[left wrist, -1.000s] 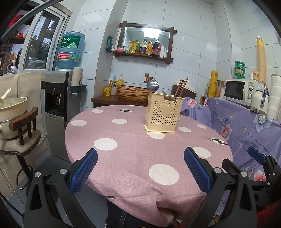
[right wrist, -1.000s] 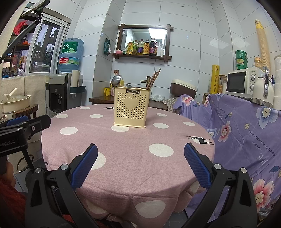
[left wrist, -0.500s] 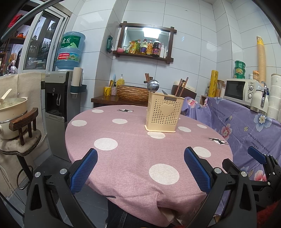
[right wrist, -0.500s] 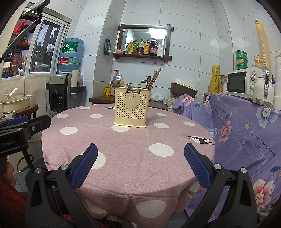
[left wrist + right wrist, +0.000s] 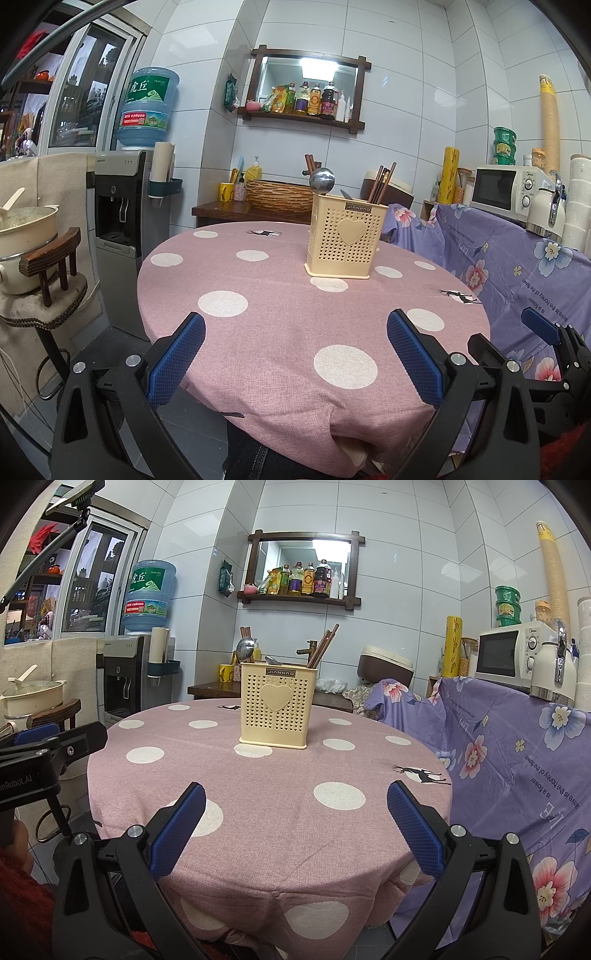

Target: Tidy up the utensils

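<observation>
A cream perforated utensil holder (image 5: 345, 240) (image 5: 277, 705) with a heart on its front stands on the round table with the pink dotted cloth (image 5: 280, 314) (image 5: 266, 786). A metal ladle (image 5: 322, 181) (image 5: 245, 649), brown chopsticks (image 5: 382, 182) (image 5: 323, 646) and another metal utensil (image 5: 272, 660) stick out of it. My left gripper (image 5: 295, 343) hangs open over the near table edge, nothing between its blue pads. My right gripper (image 5: 295, 819) is open too, well short of the holder. The right gripper (image 5: 546, 354) shows at the left view's right edge, the left gripper (image 5: 44, 753) at the right view's left edge.
A purple floral cloth (image 5: 517, 753) covers a counter on the right with a microwave (image 5: 513, 657) and a white kettle (image 5: 554, 672). A water dispenser (image 5: 122, 206) stands at the left, a pot (image 5: 26, 229) on a small stool nearer. A wicker basket (image 5: 277, 195) sits behind the table.
</observation>
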A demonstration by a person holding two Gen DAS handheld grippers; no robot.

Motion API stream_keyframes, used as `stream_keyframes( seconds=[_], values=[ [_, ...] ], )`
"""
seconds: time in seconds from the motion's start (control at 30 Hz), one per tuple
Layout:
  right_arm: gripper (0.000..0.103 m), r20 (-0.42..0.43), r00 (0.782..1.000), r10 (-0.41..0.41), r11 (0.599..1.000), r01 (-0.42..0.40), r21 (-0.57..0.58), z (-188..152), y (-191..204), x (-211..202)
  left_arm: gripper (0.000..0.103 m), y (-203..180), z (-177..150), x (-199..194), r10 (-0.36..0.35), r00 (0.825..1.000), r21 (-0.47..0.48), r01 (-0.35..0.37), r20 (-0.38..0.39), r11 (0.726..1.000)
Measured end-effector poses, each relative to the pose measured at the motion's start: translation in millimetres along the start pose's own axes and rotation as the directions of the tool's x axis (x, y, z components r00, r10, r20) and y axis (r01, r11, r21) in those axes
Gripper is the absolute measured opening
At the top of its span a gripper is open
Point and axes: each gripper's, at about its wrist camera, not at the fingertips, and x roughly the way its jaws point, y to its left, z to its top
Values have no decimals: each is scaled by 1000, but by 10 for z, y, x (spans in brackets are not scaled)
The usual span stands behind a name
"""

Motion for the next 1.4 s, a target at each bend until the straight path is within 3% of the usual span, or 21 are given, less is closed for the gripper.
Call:
stream_keyframes(
  seconds=[1.4],
  values=[
    [97,-2,1000,0,1000,0,0,9,1,4,98,28,0,-4,-1,1000,1,1,-3,1000]
  ],
)
